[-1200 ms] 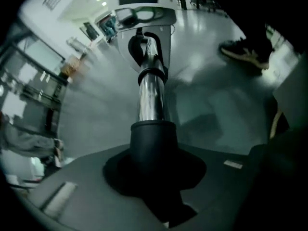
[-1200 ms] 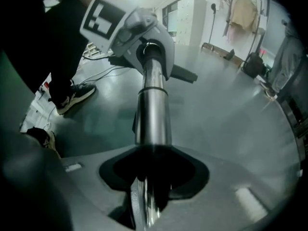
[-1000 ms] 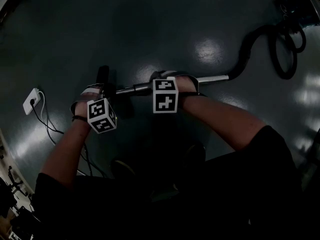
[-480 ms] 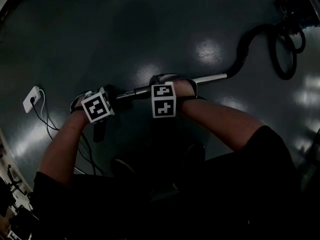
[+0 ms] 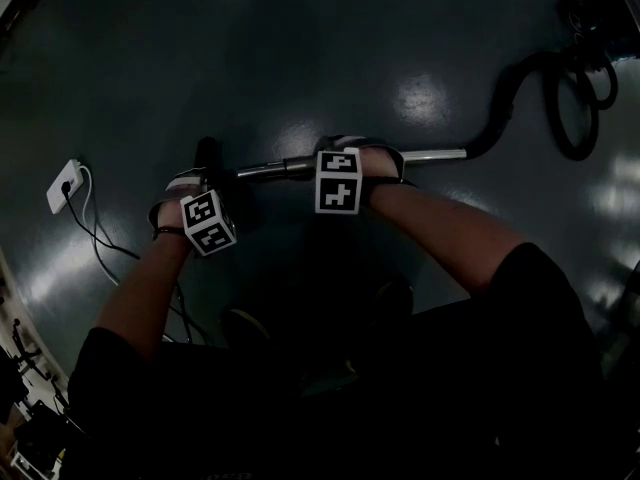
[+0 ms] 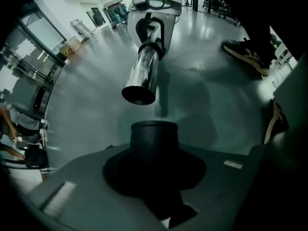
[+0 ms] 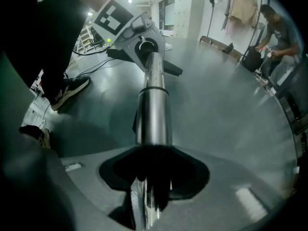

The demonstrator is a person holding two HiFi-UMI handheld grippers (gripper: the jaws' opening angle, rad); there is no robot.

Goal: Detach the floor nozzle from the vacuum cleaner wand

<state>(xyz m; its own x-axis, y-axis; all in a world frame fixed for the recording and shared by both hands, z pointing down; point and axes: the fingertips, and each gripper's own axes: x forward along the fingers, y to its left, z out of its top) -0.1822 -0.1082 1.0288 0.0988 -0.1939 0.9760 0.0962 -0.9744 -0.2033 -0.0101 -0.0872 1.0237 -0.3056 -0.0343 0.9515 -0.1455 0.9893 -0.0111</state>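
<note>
We look down on a dark, glossy floor (image 5: 300, 48). Our left gripper (image 5: 196, 190) is clamped on the black neck of the floor nozzle (image 6: 154, 143), and just to its right our right gripper (image 5: 345, 158) is clamped around the chrome wand (image 7: 153, 105). The wand's open end sits just apart from the nozzle's neck, not joined to it, and a black hose (image 5: 500, 98) trails away to the far right.

Your left gripper (image 5: 203, 193) points steeply down, jaws clamped on the black nozzle neck (image 6: 154, 141); right gripper (image 5: 343, 166) sits near it, also steeply down, jaws clamped on the metal wand (image 7: 153, 109); left forearm (image 5: 150, 288) and right forearm (image 5: 450, 233) are bare and reach forward; marker cubes face up.
</note>
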